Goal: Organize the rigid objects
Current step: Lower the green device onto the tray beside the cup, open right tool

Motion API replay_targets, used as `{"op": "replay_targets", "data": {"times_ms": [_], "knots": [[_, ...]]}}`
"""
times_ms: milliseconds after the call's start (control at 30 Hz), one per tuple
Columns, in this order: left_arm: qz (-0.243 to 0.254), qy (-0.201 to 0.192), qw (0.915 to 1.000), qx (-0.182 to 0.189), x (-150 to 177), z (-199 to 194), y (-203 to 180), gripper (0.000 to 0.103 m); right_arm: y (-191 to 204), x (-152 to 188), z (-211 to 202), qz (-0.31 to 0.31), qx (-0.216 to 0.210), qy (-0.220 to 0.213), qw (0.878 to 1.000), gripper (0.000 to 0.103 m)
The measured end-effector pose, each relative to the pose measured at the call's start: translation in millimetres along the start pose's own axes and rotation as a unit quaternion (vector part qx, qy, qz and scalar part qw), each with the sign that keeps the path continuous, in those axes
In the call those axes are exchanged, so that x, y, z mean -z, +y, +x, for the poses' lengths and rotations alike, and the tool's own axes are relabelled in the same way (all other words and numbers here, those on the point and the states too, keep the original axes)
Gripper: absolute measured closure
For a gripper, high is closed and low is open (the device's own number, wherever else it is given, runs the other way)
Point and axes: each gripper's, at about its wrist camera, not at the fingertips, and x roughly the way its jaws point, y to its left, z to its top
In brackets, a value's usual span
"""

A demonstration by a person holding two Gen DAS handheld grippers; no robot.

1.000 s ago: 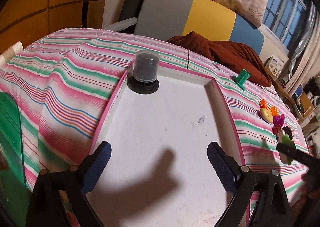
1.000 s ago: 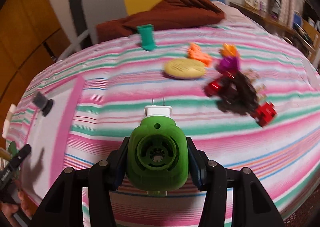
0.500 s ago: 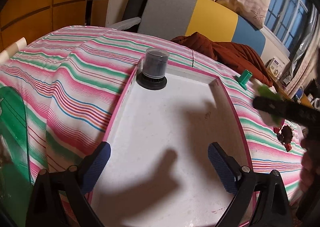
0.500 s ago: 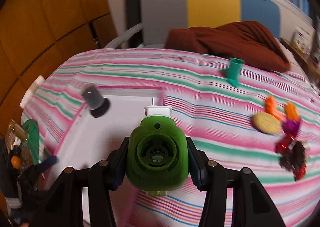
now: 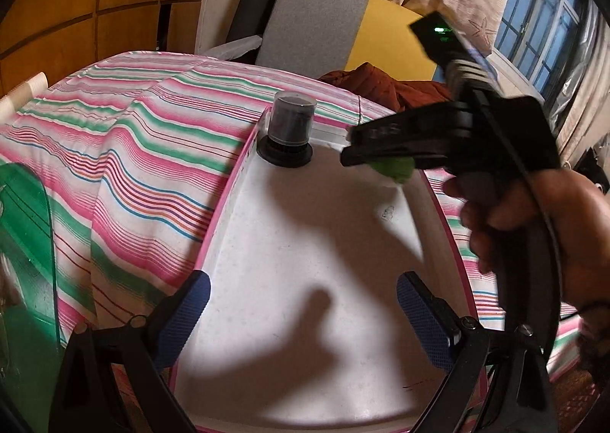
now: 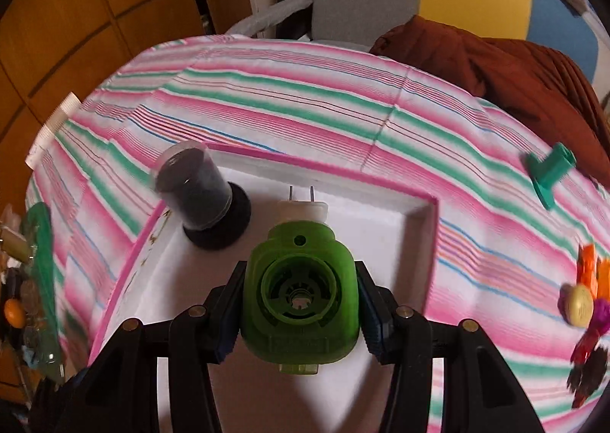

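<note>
The green plastic plug-in device [image 6: 301, 292] with a white plug end and two metal prongs sat clamped between the blue-padded fingers of the right gripper [image 6: 301, 303], jaws about half closed on its sides, prongs pointing away from the camera. It hung above the white shallow tray with a pink rim [image 6: 419, 227], near the tray's far end. Just left of it inside the tray stood a dark cylindrical container with a clear cover on a black round base [image 6: 202, 193]. On the striped pink, green and white cloth [image 6: 305, 105] to the right lay a teal plastic piece [image 6: 549, 174] and a blurred cluster of small colourful toys [image 6: 587, 303].

The left wrist view showed what the right did not: the left gripper [image 5: 301, 315], jaws wide apart and empty over the tray's near end, and a person's hand [image 5: 533, 219] gripping the right tool's handle, with only a sliver of the green device [image 5: 394, 168] visible under its fingers.
</note>
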Motion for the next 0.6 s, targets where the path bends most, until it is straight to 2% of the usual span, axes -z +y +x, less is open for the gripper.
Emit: {"op": "replay_targets", "data": {"times_ms": [133,233,333,600], "knots": [[-0.008,-0.001,0.9999,0.006,-1.3,0.1,2.5,0.004,3.3,-13.5,8.0,-0.006,0.009,-0.016,1.000,0.050],[-0.010,-0.003,0.9999,0.007,-0.4,-0.8,2.4,0.004,6.3,-15.8,3.5,-0.020,-0.002,-0.032,0.999,0.048],[-0.015,-0.004,0.9998,0.009,0.1,-1.1,1.8,0.004,6.6,-12.7,-8.6,-0.032,-0.009,-0.043,0.998,0.043],[-0.020,0.002,0.9997,0.012,2.5,-3.4,-3.2,0.003,-7.2,11.0,-46.6,-0.026,-0.018,-0.073,0.997,0.043]]}}
